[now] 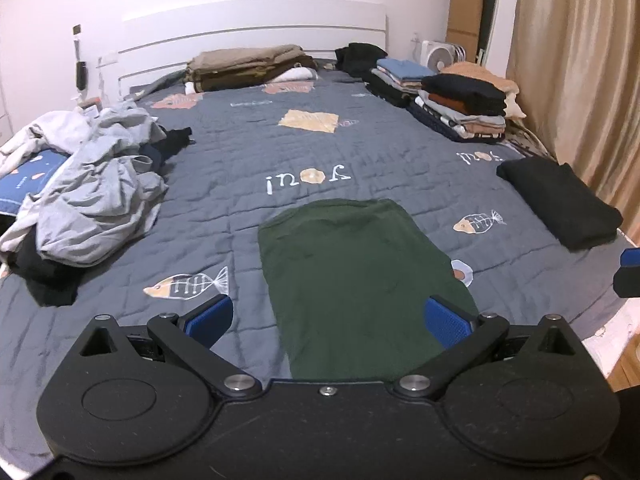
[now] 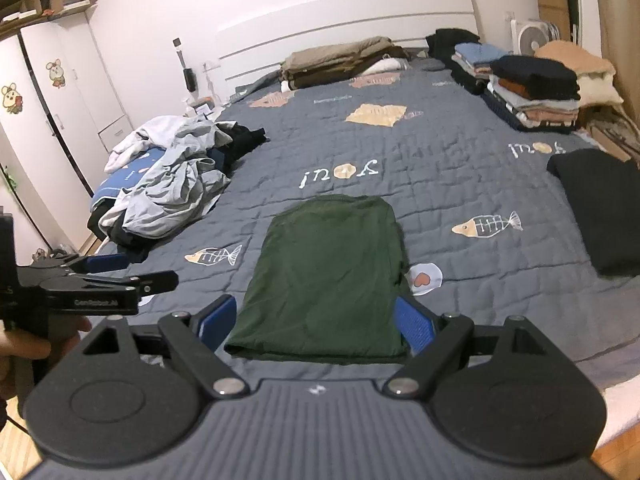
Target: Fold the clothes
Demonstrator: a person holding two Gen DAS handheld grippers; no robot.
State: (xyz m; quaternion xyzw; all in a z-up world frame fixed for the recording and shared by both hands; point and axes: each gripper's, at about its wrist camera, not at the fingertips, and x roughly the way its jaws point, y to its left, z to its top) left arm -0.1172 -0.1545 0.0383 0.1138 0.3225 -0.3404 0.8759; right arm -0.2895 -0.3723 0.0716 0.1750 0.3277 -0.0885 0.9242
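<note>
1. I see the folded green garment (image 2: 324, 280) flat on the bed (image 2: 460, 184), nearer me than the "youi" lettering
2. My left gripper (image 1: 326, 316) has its jaws wide, holding nothing
3. My right gripper (image 2: 316, 320) likewise gapes empty before the garment

A folded green cloth (image 1: 352, 276) lies near the foot of the grey quilted bedspread (image 1: 240, 152). At ten o'clock from it sits a crumpled grey laundry heap (image 1: 96, 196); at two o'clock, a folded black garment (image 1: 560, 200), with stacked folded clothes (image 1: 460, 108) behind it.
</note>
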